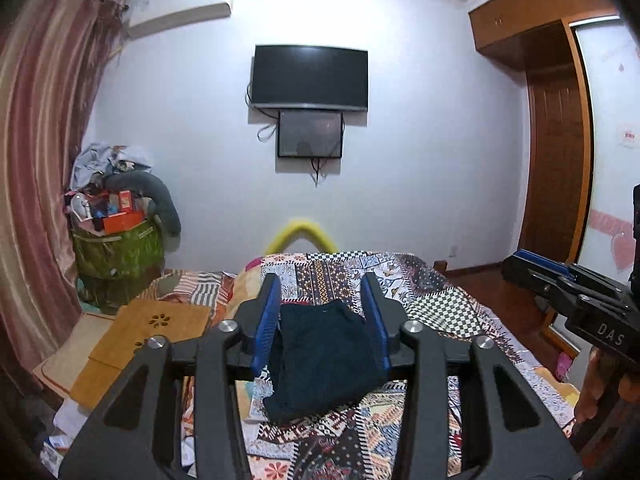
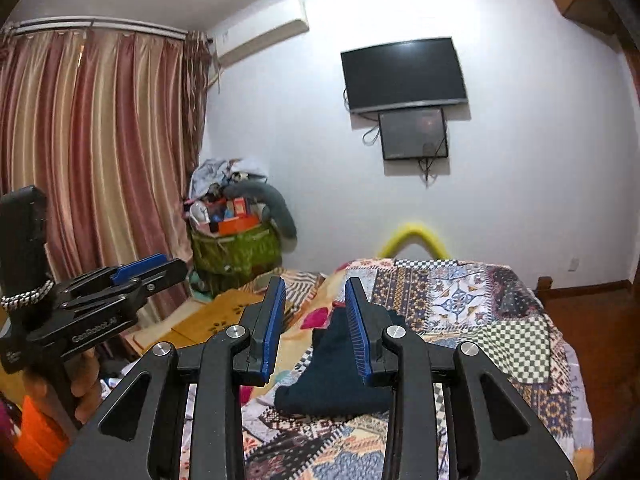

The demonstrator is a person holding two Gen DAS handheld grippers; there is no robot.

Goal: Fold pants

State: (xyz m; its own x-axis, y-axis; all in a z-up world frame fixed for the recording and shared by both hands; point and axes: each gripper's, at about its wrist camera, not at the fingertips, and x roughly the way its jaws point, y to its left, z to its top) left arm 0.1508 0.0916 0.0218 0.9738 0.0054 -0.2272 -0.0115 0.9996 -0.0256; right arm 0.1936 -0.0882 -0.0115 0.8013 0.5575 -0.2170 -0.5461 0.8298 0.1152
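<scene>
The dark teal pants (image 1: 324, 360) lie folded in a compact bundle on the patchwork quilt (image 1: 432, 308) of the bed. In the left wrist view my left gripper (image 1: 321, 280) hovers above and short of them, open, its blue pads framing the bundle without touching it. My right gripper (image 1: 528, 264) shows at the right edge, held by a hand. In the right wrist view the pants (image 2: 336, 384) lie below and beyond my right gripper (image 2: 315, 283), which is open with nothing between its pads. My left gripper (image 2: 156, 266) floats at the left of that view.
A wooden lap table (image 1: 160, 328) lies left of the bed. A green bag piled with boxes and clothes (image 1: 120, 248) stands by the curtain (image 2: 88, 152). A television (image 1: 308, 78) hangs on the far wall, and a yellow padded arc (image 1: 300, 236) rises behind the bed. A wooden wardrobe (image 1: 552, 128) stands at the right.
</scene>
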